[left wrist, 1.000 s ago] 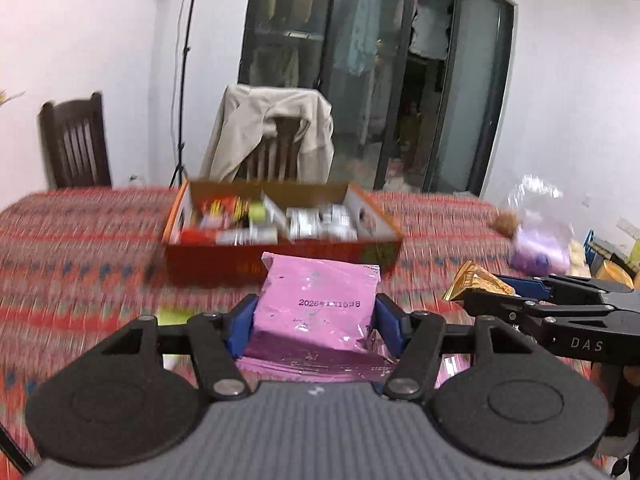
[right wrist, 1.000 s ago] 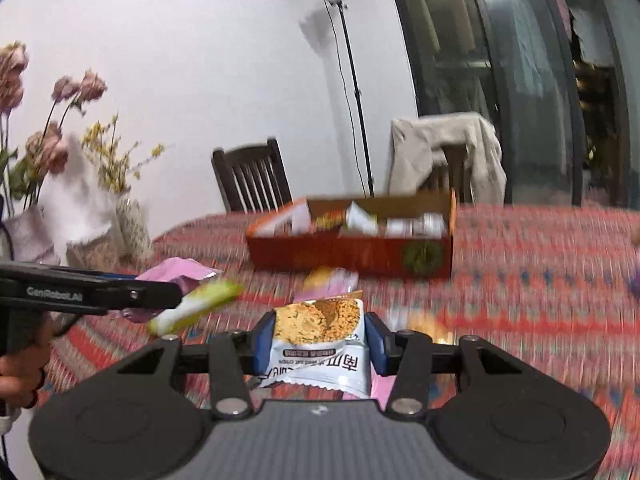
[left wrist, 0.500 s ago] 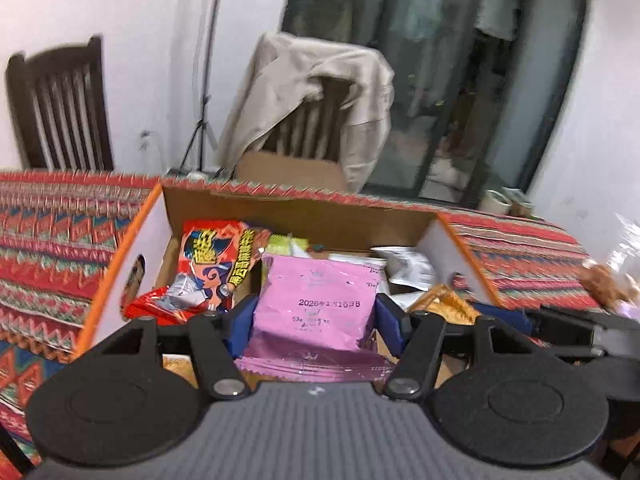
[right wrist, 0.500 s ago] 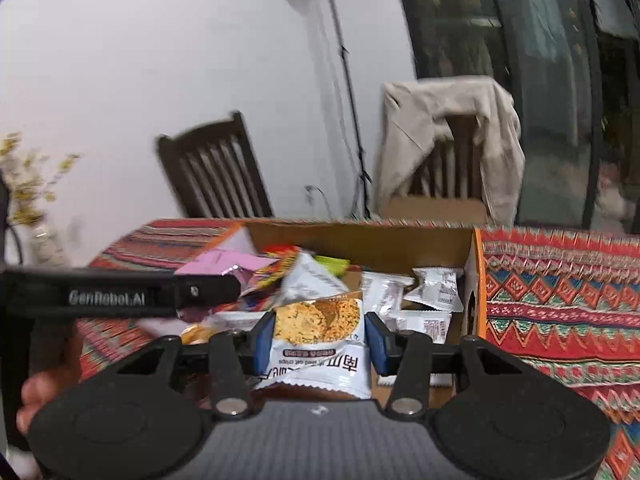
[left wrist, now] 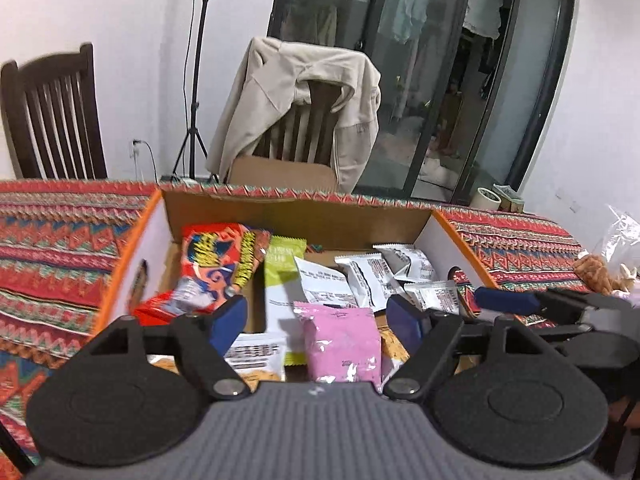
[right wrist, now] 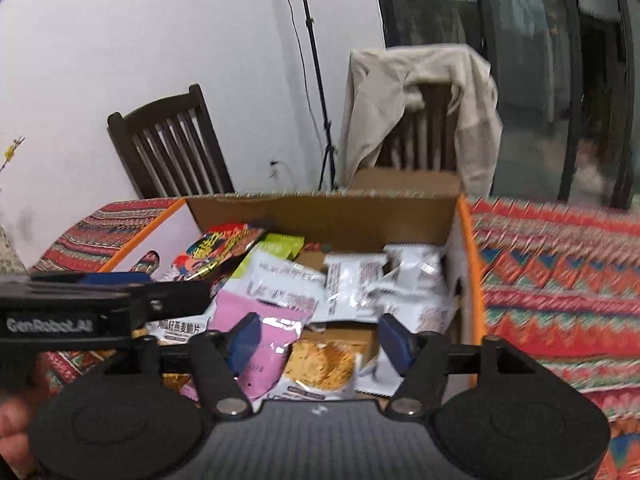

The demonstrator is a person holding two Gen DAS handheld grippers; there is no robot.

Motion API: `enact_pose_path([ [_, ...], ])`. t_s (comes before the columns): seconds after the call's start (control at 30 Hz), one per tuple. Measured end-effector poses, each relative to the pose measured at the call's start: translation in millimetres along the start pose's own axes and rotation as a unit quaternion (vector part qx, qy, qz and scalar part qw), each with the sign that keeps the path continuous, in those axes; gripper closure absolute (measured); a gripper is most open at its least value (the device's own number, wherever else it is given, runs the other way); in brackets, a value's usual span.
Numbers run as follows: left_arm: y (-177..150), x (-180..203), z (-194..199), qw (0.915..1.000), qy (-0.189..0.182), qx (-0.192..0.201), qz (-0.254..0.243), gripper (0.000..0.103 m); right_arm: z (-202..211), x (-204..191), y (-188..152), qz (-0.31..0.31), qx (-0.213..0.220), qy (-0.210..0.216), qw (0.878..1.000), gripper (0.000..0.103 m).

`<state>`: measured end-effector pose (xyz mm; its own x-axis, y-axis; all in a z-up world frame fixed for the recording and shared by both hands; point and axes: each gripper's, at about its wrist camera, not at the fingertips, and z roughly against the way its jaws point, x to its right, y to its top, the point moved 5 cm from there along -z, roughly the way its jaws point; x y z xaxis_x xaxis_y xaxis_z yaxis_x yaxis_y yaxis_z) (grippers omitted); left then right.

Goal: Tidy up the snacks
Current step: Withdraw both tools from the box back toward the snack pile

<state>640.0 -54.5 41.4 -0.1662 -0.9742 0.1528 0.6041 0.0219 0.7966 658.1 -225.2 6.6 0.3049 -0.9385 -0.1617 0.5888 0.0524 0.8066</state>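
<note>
An orange-rimmed cardboard box (left wrist: pixel 296 212) sits on the patterned tablecloth and holds several snack packs. My left gripper (left wrist: pixel 318 322) is open over the box; the pink packet (left wrist: pixel 342 344) lies loose below it among white packs (left wrist: pixel 372 276), a green pack (left wrist: pixel 282 264) and a red-orange bag (left wrist: pixel 212 256). My right gripper (right wrist: pixel 320 338) is open over the same box (right wrist: pixel 320 216); the cracker packet (right wrist: pixel 322 364) lies below it beside the pink packet (right wrist: pixel 264 332). The left gripper's body (right wrist: pixel 80 312) shows at the left of the right wrist view.
A chair draped with a beige jacket (left wrist: pixel 304 96) stands behind the table, a dark wooden chair (left wrist: pixel 52 116) at the left. A clear bag of snacks (left wrist: pixel 608 264) lies on the tablecloth (left wrist: pixel 60 240) right of the box. A light stand (left wrist: pixel 196 80) is behind.
Both grippers moved forward over the box and opened. The pink packet and the cracker packet dropped out of the jaws into the box.
</note>
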Motion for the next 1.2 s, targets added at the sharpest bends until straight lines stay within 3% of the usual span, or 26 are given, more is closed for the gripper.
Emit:
enact_pose_path([
  [0.13, -1.1, -0.2, 43.5, 0.9995, 0.005, 0.016, -0.026, 0.023, 41.9, -3.8, 6.8, 0.015, 0.024, -0.003, 1.000, 0.033],
  [0.27, -12.5, 3.3, 102.4, 0.9979, 0.001, 0.039, -0.052, 0.021, 100.6, -12.0, 6.0, 0.042, 0.053, -0.011, 0.998, 0.025],
  [0.47, -49.7, 14.5, 198.3, 0.9922, -0.016, 0.084, -0.091, 0.014, 192.2, -31.6, -15.8, 0.071, 0.096, -0.019, 0.993, 0.018],
  [0.7, -122.4, 19.2, 274.6, 0.9911, -0.014, 0.107, -0.078, 0.008, 282.8, -65.6, -69.2, 0.086, 0.137, -0.014, 0.987, 0.009],
  [0.9, -188.9, 13.4, 327.2, 0.9901, 0.026, 0.129, -0.047, 0.004, 332.3, -83.5, -131.0, 0.078, 0.156, -0.025, 0.984, 0.004],
  [1.07, -240.6, 5.7, 344.8, 0.9930, 0.051, 0.106, -0.011, 0.004, 355.5, -85.8, -190.2, 0.055, 0.143, -0.042, 0.987, 0.003],
  [1.2, -278.8, 4.3, 345.5, 0.9957, 0.056, 0.073, -0.004, 0.004, 361.4, -81.2, -240.1, -0.001, 0.127, -0.045, 0.991, 0.001],
])
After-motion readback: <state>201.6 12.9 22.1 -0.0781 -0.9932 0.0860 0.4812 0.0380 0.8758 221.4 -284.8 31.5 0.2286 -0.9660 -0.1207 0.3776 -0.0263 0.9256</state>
